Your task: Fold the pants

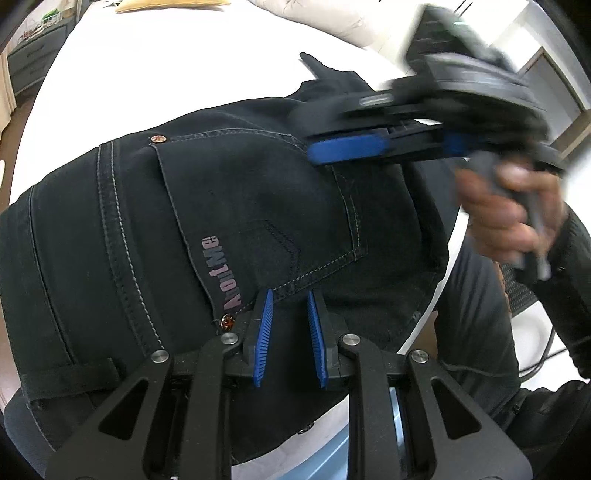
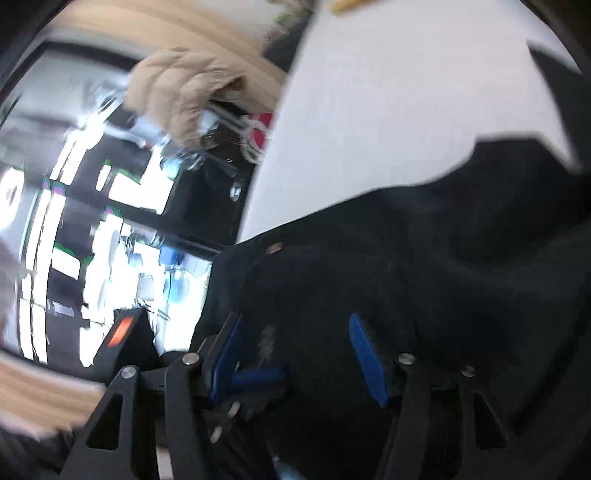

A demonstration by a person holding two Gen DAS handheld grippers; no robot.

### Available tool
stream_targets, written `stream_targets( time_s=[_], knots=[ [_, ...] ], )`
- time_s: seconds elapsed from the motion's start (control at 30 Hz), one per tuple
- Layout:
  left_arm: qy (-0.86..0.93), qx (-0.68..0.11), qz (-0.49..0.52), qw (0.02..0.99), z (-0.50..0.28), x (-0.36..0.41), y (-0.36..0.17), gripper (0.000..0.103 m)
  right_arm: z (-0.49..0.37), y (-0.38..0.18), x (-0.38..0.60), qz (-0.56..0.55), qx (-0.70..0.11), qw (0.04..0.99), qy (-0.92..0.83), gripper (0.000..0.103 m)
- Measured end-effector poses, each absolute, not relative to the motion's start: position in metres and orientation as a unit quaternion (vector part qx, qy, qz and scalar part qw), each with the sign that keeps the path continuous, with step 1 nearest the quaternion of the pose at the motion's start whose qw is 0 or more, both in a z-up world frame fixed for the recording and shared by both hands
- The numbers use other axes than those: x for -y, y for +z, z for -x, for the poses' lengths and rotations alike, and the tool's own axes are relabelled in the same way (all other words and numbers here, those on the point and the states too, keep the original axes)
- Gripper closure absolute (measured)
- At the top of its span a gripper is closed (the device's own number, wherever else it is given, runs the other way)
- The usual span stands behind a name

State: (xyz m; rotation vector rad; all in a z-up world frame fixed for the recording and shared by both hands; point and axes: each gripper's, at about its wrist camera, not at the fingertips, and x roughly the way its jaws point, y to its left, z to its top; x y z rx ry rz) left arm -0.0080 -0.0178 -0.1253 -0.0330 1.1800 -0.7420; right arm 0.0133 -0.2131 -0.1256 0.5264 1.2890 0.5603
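Black jeans [image 1: 207, 206] lie on a white table [image 1: 155, 74], back pocket up, waistband at the left. My left gripper [image 1: 290, 299] hovers just over the pocket's lower edge, jaws a little apart and empty. My right gripper [image 1: 314, 151] shows blurred at the right of the left wrist view, above the jeans, held by a hand. In the right wrist view the right gripper [image 2: 295, 321] is open wide over the jeans [image 2: 424, 258], with nothing between its blue pads. The left gripper's blue pads [image 2: 258, 376] show low in that view.
The table's near edge [image 1: 424, 325] runs under the jeans' lower right part, and the person's dark trousers [image 1: 476, 314] stand beside it. A beige cushion [image 1: 332, 14] lies at the far side. A grey dresser [image 1: 33, 55] stands at the far left.
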Motion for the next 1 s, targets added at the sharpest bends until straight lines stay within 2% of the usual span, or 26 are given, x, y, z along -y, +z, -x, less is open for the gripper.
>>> stream_targets(
  time_s=[0.03,0.07,0.17,0.23,0.3,0.33,0.43,0.5,0.57,0.67,0.8,0.9,1.0],
  knots=[
    [-0.343,-0.542,0.014,0.767,0.008,0.017,-0.125,0.084,-0.018,-0.134,0.213,-0.238,-0.591,0.731,0.245,0.044],
    [-0.345,-0.541,0.011,0.767,0.007,0.018,-0.126,0.084,-0.025,-0.144,0.215,-0.240,-0.596,0.731,0.231,0.054],
    [-0.349,-0.536,0.005,0.769,0.010,0.017,-0.127,0.084,-0.041,-0.160,0.241,-0.281,-0.592,0.732,0.188,0.074],
    [-0.350,-0.531,0.001,0.772,0.012,0.017,-0.127,0.084,-0.044,-0.165,0.266,-0.327,-0.579,0.730,0.157,0.079],
    [-0.350,-0.529,0.002,0.773,0.012,0.016,-0.126,0.084,-0.040,-0.162,0.286,-0.354,-0.564,0.734,0.133,0.079],
    [-0.349,-0.527,0.002,0.775,0.013,0.016,-0.125,0.084,-0.037,-0.159,0.286,-0.351,-0.561,0.738,0.131,0.078],
    [-0.348,-0.521,-0.002,0.779,0.017,0.015,-0.122,0.084,-0.013,-0.135,0.269,-0.304,-0.559,0.758,0.139,0.064],
    [-0.346,-0.518,-0.003,0.782,0.019,0.016,-0.123,0.084,0.006,-0.130,0.256,-0.314,-0.557,0.748,0.176,0.060],
    [-0.344,-0.518,0.001,0.783,0.020,0.014,-0.123,0.084,0.022,-0.130,0.240,-0.308,-0.563,0.740,0.200,0.050],
    [-0.340,-0.520,0.005,0.784,0.022,0.013,-0.123,0.084,0.041,-0.144,0.240,-0.281,-0.579,0.745,0.176,0.052],
    [-0.330,-0.521,-0.012,0.787,0.025,0.017,-0.116,0.084,0.054,-0.135,0.286,-0.307,-0.549,0.769,0.115,0.055],
    [-0.307,-0.524,-0.027,0.794,0.028,0.023,-0.103,0.084,0.065,-0.100,0.317,-0.297,-0.505,0.806,0.083,0.050],
    [-0.310,-0.511,0.000,0.802,0.026,0.028,-0.081,0.084,0.066,-0.062,0.344,-0.281,-0.455,0.843,0.052,0.039]
  ],
)
